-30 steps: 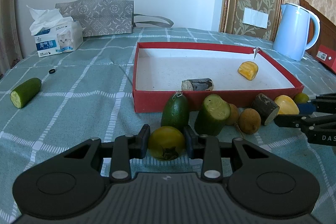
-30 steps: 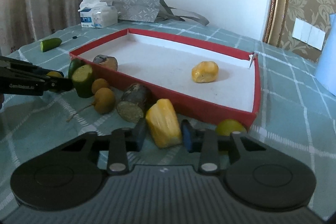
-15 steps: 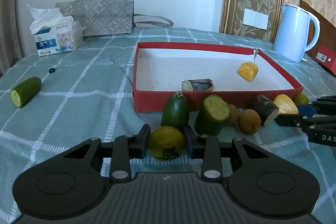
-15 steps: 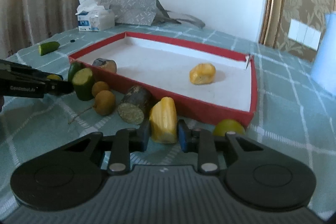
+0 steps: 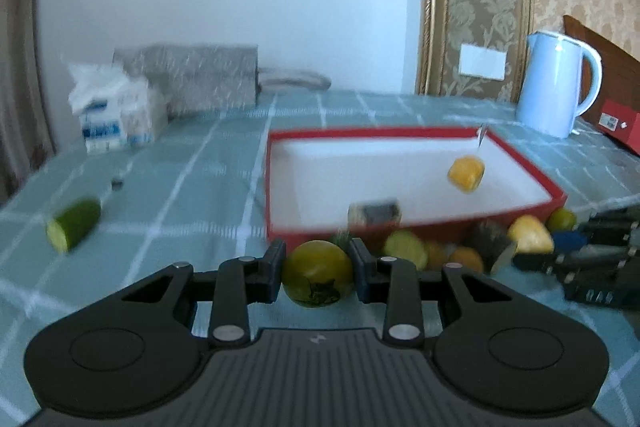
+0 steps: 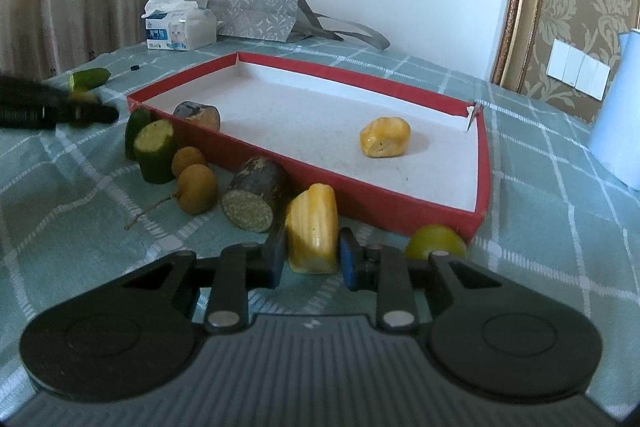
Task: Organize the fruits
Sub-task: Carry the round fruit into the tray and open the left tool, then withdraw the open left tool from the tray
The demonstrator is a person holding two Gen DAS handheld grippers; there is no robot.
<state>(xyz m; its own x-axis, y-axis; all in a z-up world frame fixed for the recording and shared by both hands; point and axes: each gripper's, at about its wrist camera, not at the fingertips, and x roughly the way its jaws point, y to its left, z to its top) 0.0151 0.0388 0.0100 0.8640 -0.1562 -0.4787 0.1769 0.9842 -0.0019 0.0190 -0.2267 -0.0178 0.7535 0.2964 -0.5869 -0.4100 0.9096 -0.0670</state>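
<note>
Pinching a yellow-green tomato [image 5: 318, 274] in front of the red tray [image 5: 520, 163], the left claw [image 5: 318, 269] is blurred. The right claw [image 6: 313, 259] clamps a yellow fruit piece [image 6: 313, 233] by the tray's near wall. No writing on the tissue box [image 6: 180, 31] is legible.

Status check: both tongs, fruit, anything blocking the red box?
Left tongs shut on yellow-green fruit. Right tongs shut on yellow piece. Red box wall ahead.
</note>
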